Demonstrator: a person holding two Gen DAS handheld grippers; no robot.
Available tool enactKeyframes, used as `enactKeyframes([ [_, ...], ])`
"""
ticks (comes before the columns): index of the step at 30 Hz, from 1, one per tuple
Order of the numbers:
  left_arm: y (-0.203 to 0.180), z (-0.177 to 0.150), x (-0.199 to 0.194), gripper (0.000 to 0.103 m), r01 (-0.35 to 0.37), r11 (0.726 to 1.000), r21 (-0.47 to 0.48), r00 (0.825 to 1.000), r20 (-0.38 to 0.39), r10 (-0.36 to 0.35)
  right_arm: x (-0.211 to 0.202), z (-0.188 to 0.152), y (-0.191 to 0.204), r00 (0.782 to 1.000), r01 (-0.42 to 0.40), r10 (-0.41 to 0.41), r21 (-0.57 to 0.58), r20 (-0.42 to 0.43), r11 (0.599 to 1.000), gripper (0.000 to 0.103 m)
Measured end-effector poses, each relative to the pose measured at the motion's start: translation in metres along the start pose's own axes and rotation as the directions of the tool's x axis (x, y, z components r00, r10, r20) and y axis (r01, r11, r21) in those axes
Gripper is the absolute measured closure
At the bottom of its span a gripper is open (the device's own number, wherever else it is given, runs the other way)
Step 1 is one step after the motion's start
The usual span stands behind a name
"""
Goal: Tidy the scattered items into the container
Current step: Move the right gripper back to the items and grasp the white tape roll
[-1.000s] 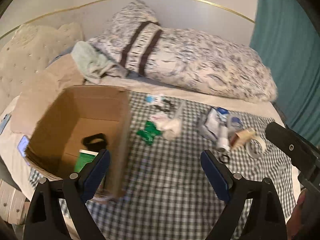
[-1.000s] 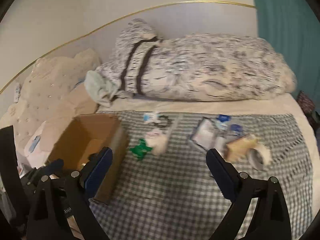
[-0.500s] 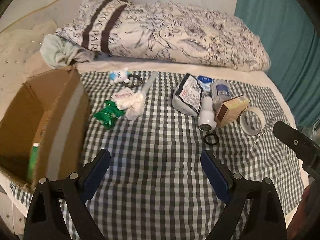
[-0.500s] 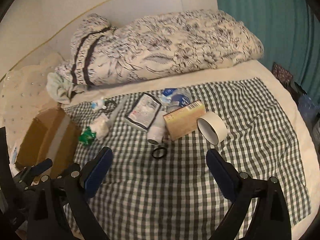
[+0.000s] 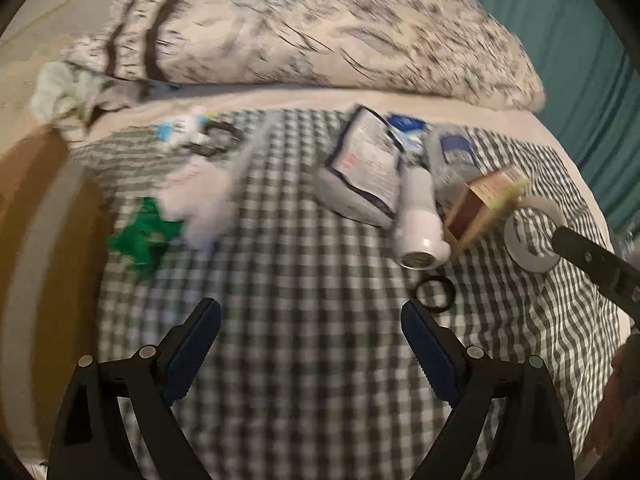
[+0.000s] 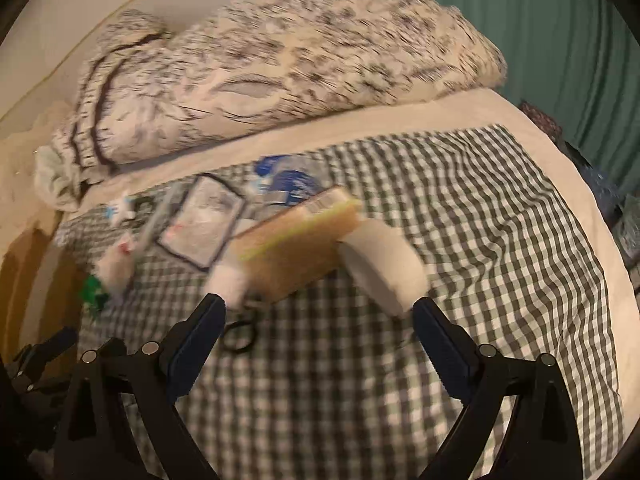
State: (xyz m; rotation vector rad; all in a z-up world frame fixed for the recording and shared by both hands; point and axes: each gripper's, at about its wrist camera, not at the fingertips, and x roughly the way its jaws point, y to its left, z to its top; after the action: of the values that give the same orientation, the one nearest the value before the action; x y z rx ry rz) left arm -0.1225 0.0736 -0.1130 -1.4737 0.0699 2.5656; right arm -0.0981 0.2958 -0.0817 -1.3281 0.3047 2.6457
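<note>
Scattered items lie on a green checked cloth (image 5: pixel 304 312) on a bed. My left gripper (image 5: pixel 311 312) is open over bare cloth, short of a white bottle (image 5: pixel 418 220), a black ring (image 5: pixel 435 294), a brown box (image 5: pixel 484 204) and a tape roll (image 5: pixel 528 240). A green packet (image 5: pixel 144 236) and white wrapper (image 5: pixel 204 204) lie near the cardboard box (image 5: pixel 44 240) at the left edge. My right gripper (image 6: pixel 318 316) is open just in front of the brown box (image 6: pixel 296 248) and tape roll (image 6: pixel 380 268), with nothing between its fingers.
A patterned pillow (image 5: pixel 300 28) lies across the bed's far side, with a pale green cloth (image 5: pixel 60 88) at its left end. A teal curtain (image 6: pixel 540 40) hangs on the right. A printed pouch (image 5: pixel 368 164) and blue-labelled items (image 5: pixel 456 152) sit behind the bottle.
Both grippers have swung right and moved in toward the items. The cardboard box has slid to the left edge of both views; the brown box and tape roll loom larger before the right gripper.
</note>
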Motion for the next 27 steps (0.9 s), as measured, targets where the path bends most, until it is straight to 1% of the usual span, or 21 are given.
enactKeyframes([
  [3,-0.02,0.0,0.021,0.009,0.047,0.998,0.029,0.999,-0.023,-0.046,0.017,0.002,-0.015,0.999,0.027,-0.027,0.02,-0.026,0.999,0.008],
  [7,-0.044,-0.001,0.041,0.009,0.115,0.992,0.061,0.992,-0.053,-0.112,0.034,0.003,-0.028,0.997,0.064,-0.062,0.026,-0.049,0.998,0.008],
  [10,-0.059,0.0,0.052,0.009,0.149,0.985,0.082,0.987,-0.067,-0.144,0.045,0.004,-0.034,0.996,0.069,-0.066,0.037,-0.059,0.997,0.008],
  [13,-0.065,0.001,0.066,0.009,0.151,0.985,0.081,0.987,-0.073,-0.145,0.056,0.007,-0.036,0.995,0.078,-0.075,0.043,-0.068,0.996,0.008],
  [16,-0.068,0.0,0.075,0.01,0.12,0.987,0.106,0.991,-0.076,-0.112,0.063,0.009,-0.036,0.994,0.084,-0.081,0.039,-0.076,0.996,0.008],
  [17,-0.069,0.0,0.076,0.011,0.114,0.986,0.118,0.992,-0.073,-0.105,0.065,0.009,-0.036,0.994,0.085,-0.082,0.038,-0.077,0.996,0.008],
  [19,-0.07,0.0,0.076,0.018,0.114,0.984,0.135,0.992,-0.063,-0.106,0.067,0.008,-0.036,0.993,0.085,-0.082,0.035,-0.081,0.996,0.008],
  [20,-0.07,0.001,0.076,0.028,0.114,0.984,0.137,0.993,-0.058,-0.107,0.069,0.007,-0.036,0.993,0.084,-0.081,0.033,-0.082,0.996,0.008],
  [21,-0.069,0.001,0.075,0.04,0.112,0.984,0.136,0.993,-0.054,-0.105,0.07,0.007,-0.035,0.993,0.084,-0.081,0.029,-0.084,0.996,0.009],
  [22,-0.067,0.002,0.075,0.046,0.115,0.985,0.132,0.993,-0.053,-0.108,0.071,0.006,-0.035,0.993,0.082,-0.08,0.024,-0.086,0.996,0.009],
  [24,-0.064,0.004,0.074,0.077,0.125,0.984,0.128,0.991,-0.057,-0.118,0.072,0.006,-0.034,0.993,0.077,-0.076,0.009,-0.088,0.997,0.011],
  [25,-0.062,0.005,0.074,0.082,0.131,0.983,0.125,0.99,-0.064,-0.124,0.072,0.006,-0.032,0.993,0.076,-0.076,0.0,-0.086,0.997,0.018],
  [26,-0.059,0.006,0.076,0.09,0.132,0.984,0.122,0.99,-0.067,-0.124,0.071,0.006,-0.031,0.993,0.076,-0.077,-0.01,-0.085,0.997,0.023],
  [27,-0.058,0.006,0.075,0.096,0.126,0.985,0.115,0.991,-0.068,-0.119,0.071,0.005,-0.03,0.993,0.079,-0.081,-0.022,-0.086,0.997,0.038],
])
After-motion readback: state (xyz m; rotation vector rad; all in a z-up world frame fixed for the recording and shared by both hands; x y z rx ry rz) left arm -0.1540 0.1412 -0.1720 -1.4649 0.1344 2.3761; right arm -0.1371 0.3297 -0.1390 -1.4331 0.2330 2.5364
